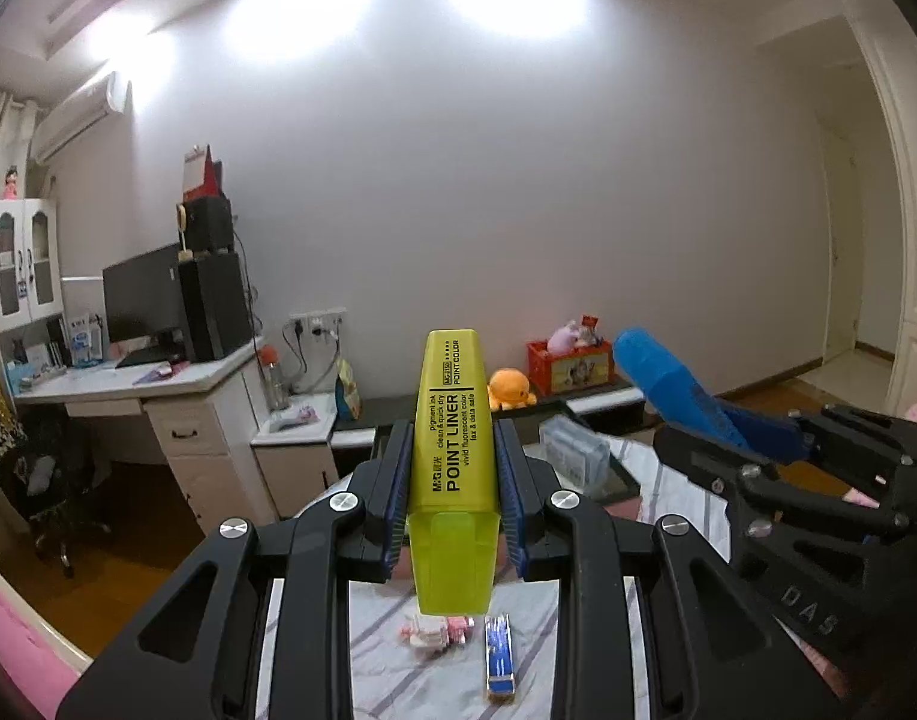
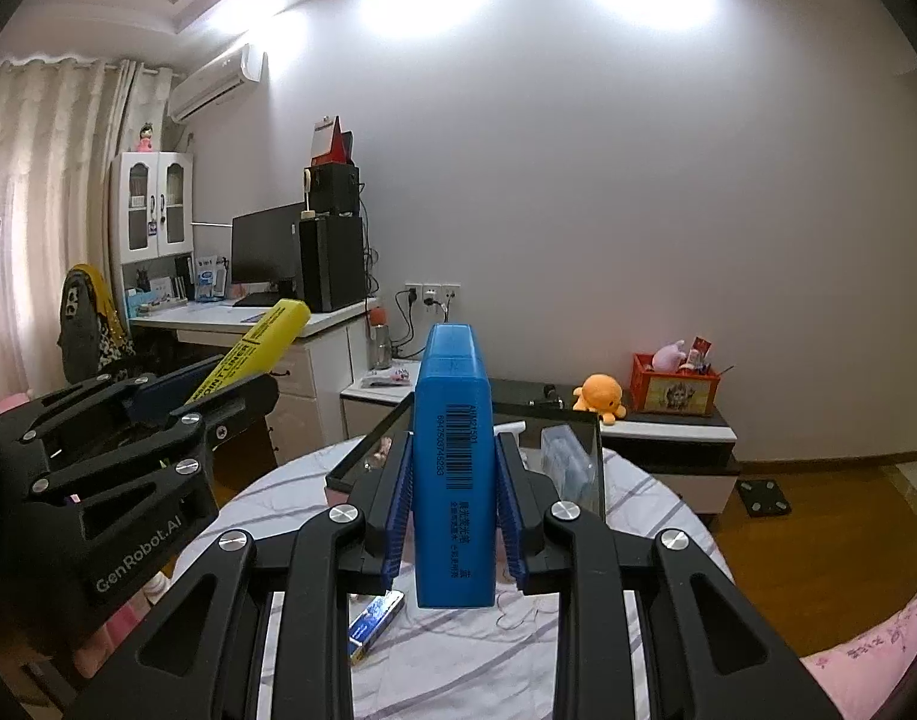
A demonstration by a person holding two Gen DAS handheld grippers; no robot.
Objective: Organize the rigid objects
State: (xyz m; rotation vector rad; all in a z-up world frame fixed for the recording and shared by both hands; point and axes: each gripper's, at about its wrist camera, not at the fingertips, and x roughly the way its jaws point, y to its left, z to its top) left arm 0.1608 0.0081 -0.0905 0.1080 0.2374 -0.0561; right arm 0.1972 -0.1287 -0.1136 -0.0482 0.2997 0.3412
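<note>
- Left gripper [image 1: 452, 474] clamped on yellow highlighter [image 1: 454, 438], pinched at mid-body between blue pads, cap end toward the camera, raised well above the round desk [image 2: 488, 648].
- Right gripper [image 2: 452, 480] clamped likewise on blue highlighter [image 2: 454, 468], also lifted clear of the desk.
- Both probably held up for carrying to the dark tray [image 2: 593, 468], lying on the desk just beyond the blue highlighter.
- Yellow highlighter: chunky, flat-sided, translucent cap, black "POINT LINER" lettering.
- Blue highlighter: same blocky form, opaque, barcode on the face.
- Left on the desk, nearer than the tray: small blue box [image 1: 499, 654] and pink item [image 1: 437, 633].
- Clear case [image 2: 569, 465] seemingly inside the tray.
</note>
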